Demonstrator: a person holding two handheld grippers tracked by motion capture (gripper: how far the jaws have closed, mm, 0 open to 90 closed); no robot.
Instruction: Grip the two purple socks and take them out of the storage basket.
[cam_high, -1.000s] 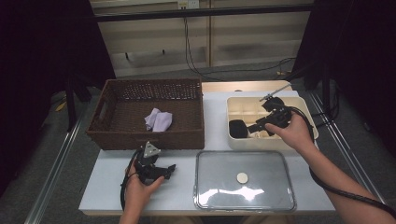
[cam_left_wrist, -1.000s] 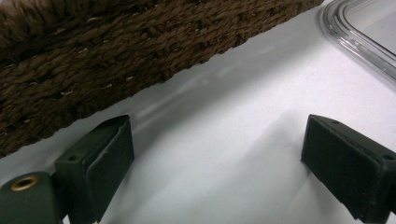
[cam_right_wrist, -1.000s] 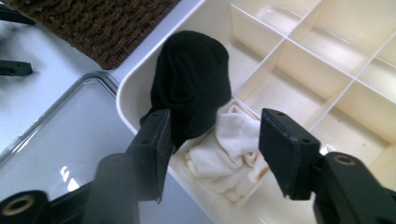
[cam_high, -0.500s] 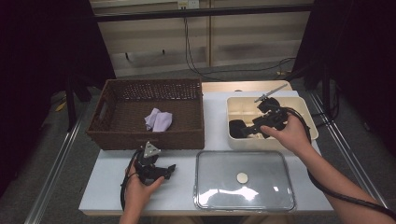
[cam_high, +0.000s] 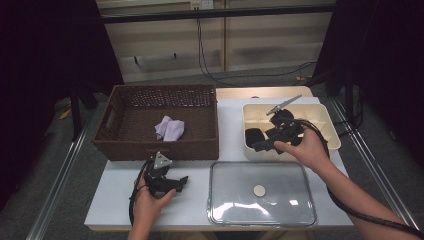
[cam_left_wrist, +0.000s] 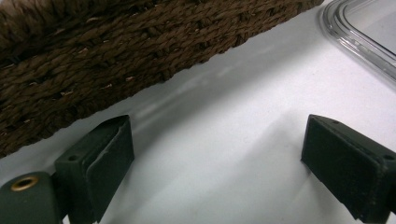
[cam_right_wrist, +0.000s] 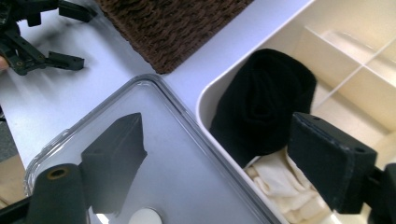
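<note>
Sorting is looking partly done: right claw (cam_right_wrist: 219, 163), jaws just widening and gripping nothing, is hovering beside the black sock roll (cam_right_wrist: 266, 112) lying in the divided box (cam_high: 327, 127), purple cloth (cam_high: 170, 128) remaining in basket (cam_high: 205, 145), left claw (cam_left_wrist: 215, 163) resting open on worktop (cam_high: 115, 200).

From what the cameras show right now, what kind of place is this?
Probably a recording bench in a lab or workshop, not a home. A white table stands between dark curtains, cables hang on the back wall, and a wicker basket, a divided bin and a clear lid are laid out.

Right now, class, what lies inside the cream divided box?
The cream divided box holds a rolled black cloth beside a cream cloth. The right gripper hides part of the other compartments.
</note>
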